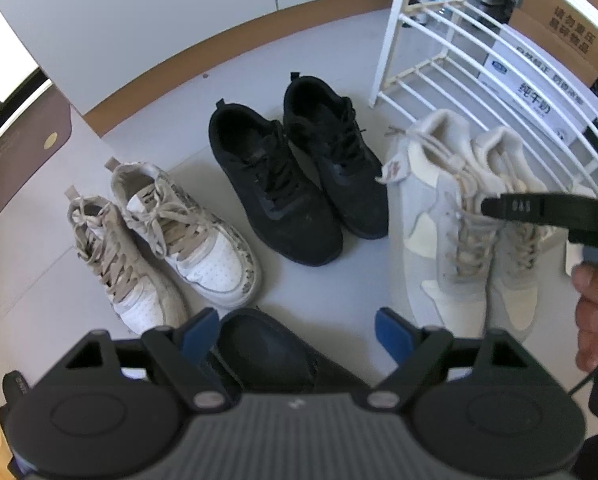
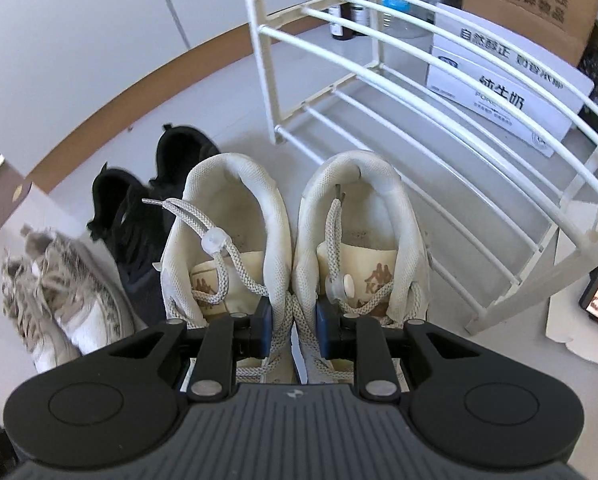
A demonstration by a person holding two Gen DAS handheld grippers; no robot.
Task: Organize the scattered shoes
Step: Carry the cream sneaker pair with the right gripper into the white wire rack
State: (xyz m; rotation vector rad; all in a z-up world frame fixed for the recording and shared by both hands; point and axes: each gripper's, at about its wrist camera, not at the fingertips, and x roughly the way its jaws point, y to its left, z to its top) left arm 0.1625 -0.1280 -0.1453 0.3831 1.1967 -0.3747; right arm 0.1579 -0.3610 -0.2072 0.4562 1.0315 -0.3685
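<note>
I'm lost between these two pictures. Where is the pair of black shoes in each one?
Left wrist view: the black shoes stand in the middle of the picture, between the patterned white pair and the cream pair.
Right wrist view: the black shoes are left of centre, partly hidden behind the cream pair, which the right tongs pinch.
Shared landmark: the white rack, at upper right in both.
</note>
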